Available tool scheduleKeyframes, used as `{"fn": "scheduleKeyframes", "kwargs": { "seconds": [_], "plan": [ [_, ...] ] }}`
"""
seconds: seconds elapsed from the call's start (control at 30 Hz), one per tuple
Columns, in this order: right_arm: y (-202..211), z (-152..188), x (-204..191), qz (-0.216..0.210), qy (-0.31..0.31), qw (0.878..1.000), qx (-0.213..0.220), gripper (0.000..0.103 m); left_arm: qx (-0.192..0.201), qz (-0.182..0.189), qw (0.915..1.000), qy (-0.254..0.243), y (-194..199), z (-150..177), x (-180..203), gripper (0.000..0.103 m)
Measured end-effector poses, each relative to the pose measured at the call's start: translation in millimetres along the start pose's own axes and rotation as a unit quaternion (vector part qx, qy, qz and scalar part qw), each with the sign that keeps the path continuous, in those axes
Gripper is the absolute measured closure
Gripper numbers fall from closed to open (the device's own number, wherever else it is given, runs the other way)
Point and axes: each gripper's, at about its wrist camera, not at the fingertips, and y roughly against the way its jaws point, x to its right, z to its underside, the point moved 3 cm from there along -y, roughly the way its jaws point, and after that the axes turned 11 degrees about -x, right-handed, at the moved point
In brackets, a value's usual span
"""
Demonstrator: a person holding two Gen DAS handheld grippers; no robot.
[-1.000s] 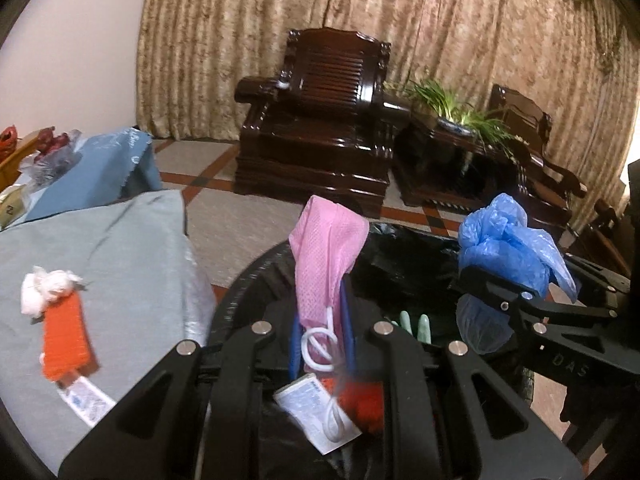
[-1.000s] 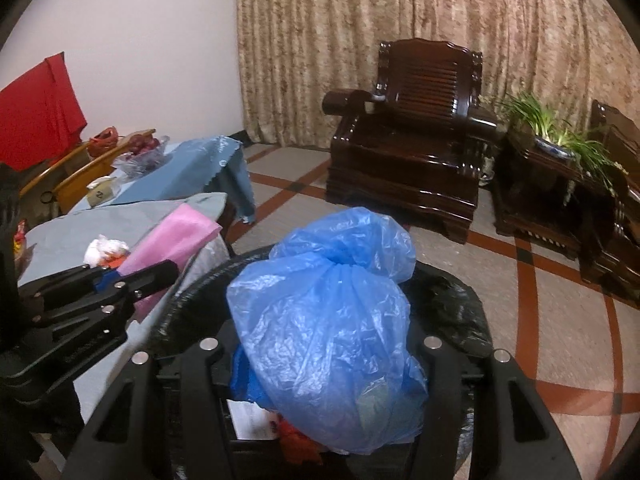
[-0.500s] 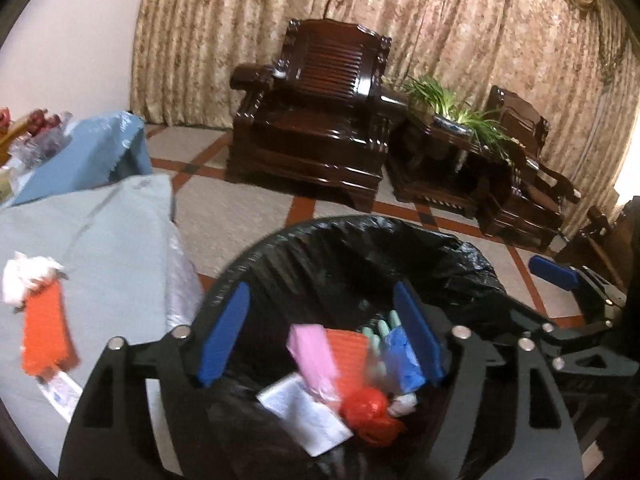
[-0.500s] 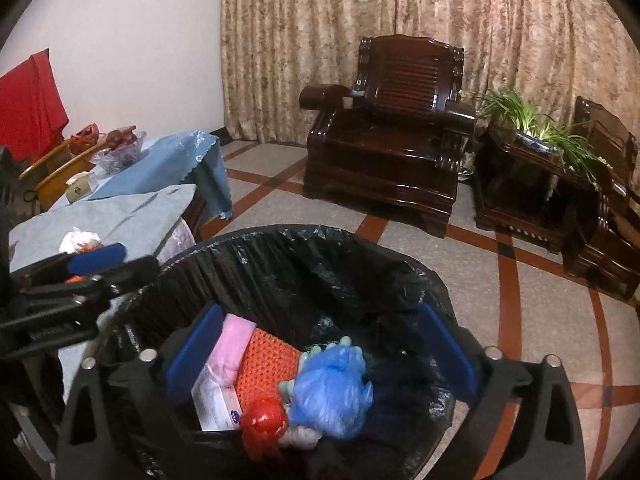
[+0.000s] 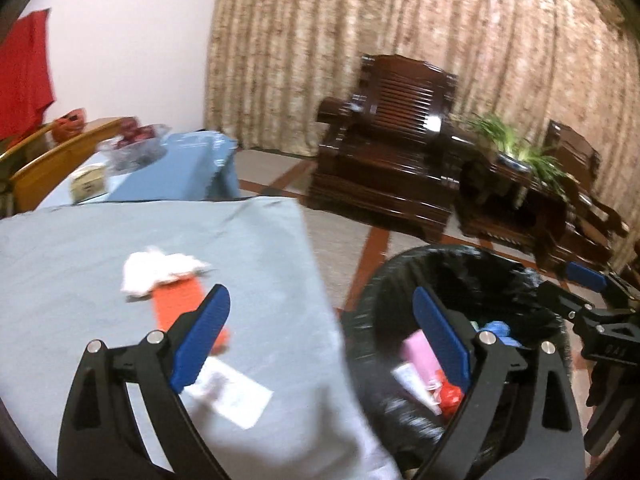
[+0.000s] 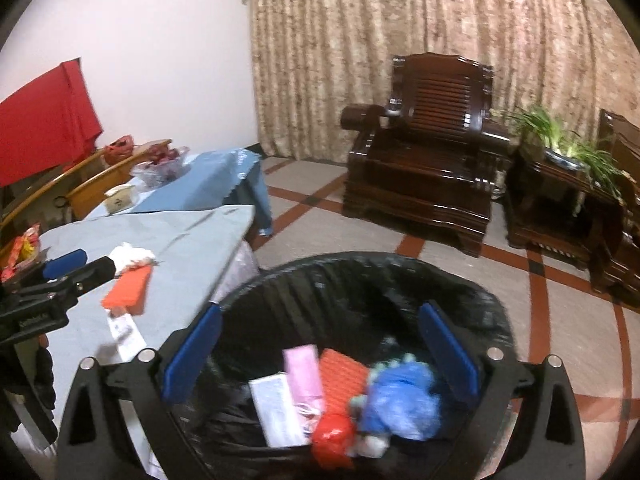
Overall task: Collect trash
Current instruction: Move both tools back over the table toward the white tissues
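- The left gripper [image 5: 320, 336] hung over the edge where the grey-clothed table [image 5: 80, 248] met the black-lined trash bin [image 5: 500, 280]; its jaws were opening, nothing between them.
- The right gripper [image 6: 320, 356] sat above the bin mouth, jaws spread wide and empty.
- Down in the bin lay the blue plastic bag [image 6: 400, 400], a pink mask [image 6: 304, 376], an orange piece [image 6: 340, 376], a white packet [image 6: 276, 408] and a red wad [image 6: 332, 436].
- On the table waited a crumpled white tissue [image 5: 160, 272], touching an orange wrapper [image 5: 176, 304], with a white paper slip [image 5: 232, 396] nearer the camera.
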Motion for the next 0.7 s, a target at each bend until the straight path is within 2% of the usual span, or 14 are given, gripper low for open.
{"fn": "scheduleKeyframes", "kwargs": {
  "seconds": [0.43,0.7],
  "plan": [
    [-45.9,-28.2,-118.5,-0.064,0.071,0.995,-0.007,0.006,0.004,-0.104,0.9926,0.062,36.3,19.1,-131.9,0.013],
    [-89.0,-49.4,-166.0,-0.081,0.084,0.993,-0.018,0.006,-0.001,-0.137,0.9867,0.087,23.4,16.7,-185.4,0.013]
  ]
}}
